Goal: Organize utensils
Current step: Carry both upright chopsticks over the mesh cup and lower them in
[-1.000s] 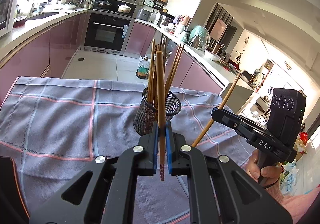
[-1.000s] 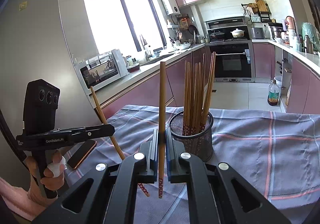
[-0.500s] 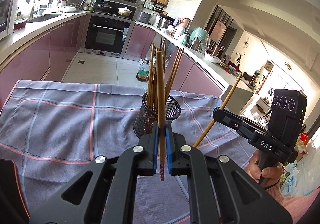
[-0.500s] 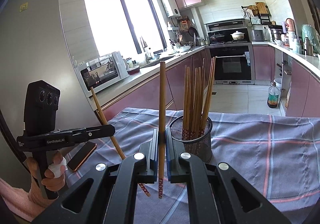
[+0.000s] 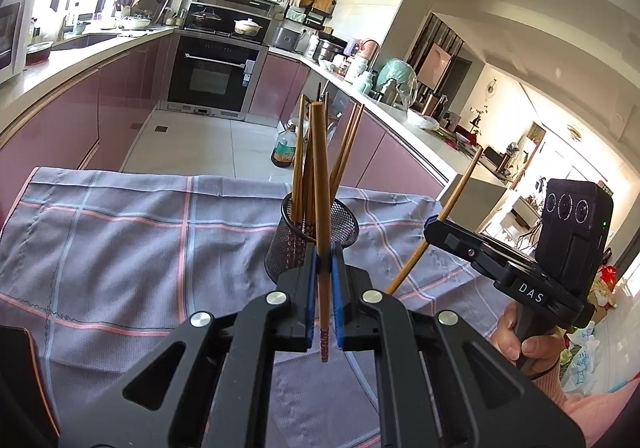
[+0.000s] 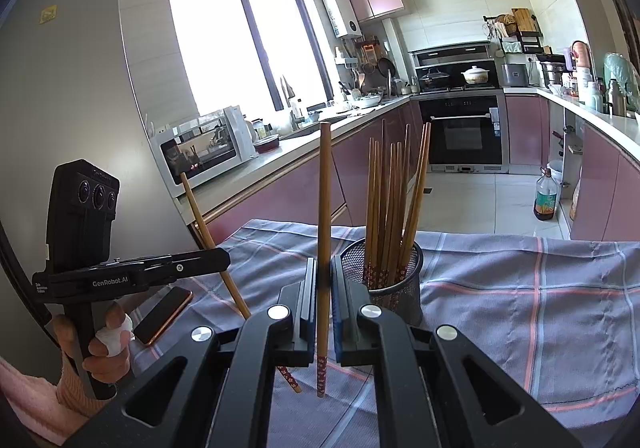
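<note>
A black mesh cup (image 5: 342,222) (image 6: 408,280) stands on the checked cloth and holds several wooden chopsticks (image 6: 390,204). My left gripper (image 5: 323,268) is shut on one upright chopstick (image 5: 320,184), just in front of the cup. My right gripper (image 6: 323,280) is shut on another upright chopstick (image 6: 324,200), left of the cup. Each gripper shows in the other's view, the right one (image 5: 430,232) holding a slanted chopstick (image 5: 456,196), the left one (image 6: 224,258) likewise (image 6: 204,220).
A grey cloth (image 5: 120,232) (image 6: 520,288) with pink and blue lines covers the table. A phone (image 6: 162,316) lies at its left edge. Kitchen counters, an oven (image 5: 212,76) and a bottle (image 6: 546,196) on the floor lie beyond.
Both grippers have risen slightly and tilted; the cup sits lower and a little farther off in both views. Both chopsticks stay gripped.
</note>
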`<state>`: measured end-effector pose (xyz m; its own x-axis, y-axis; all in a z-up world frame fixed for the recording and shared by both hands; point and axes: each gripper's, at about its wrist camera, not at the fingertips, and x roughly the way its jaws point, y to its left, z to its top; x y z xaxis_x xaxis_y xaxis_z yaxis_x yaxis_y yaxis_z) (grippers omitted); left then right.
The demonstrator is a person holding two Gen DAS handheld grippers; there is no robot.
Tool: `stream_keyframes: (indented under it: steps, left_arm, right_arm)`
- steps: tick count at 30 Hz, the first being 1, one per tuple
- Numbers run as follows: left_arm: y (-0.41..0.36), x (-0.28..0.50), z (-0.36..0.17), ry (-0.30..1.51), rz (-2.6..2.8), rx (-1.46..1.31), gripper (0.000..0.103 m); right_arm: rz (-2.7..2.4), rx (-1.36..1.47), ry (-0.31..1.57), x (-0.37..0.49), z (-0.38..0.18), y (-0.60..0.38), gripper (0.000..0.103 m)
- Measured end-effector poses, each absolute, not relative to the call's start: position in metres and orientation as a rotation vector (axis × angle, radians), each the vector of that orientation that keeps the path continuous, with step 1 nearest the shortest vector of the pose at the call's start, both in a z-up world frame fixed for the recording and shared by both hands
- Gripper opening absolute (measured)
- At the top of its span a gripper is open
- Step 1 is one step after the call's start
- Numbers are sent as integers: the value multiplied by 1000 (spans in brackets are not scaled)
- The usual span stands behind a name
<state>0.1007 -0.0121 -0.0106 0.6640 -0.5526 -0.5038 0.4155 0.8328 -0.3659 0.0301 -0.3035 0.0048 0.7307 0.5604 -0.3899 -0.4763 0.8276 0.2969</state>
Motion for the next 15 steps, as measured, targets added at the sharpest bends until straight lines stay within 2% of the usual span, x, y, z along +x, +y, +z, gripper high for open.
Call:
stream_keyframes:
  steps: [15]
  left_arm:
    - [-17, 107, -3, 627, -554, -221, 8]
  right_arm:
    - [572, 175, 474, 34, 8, -305, 5]
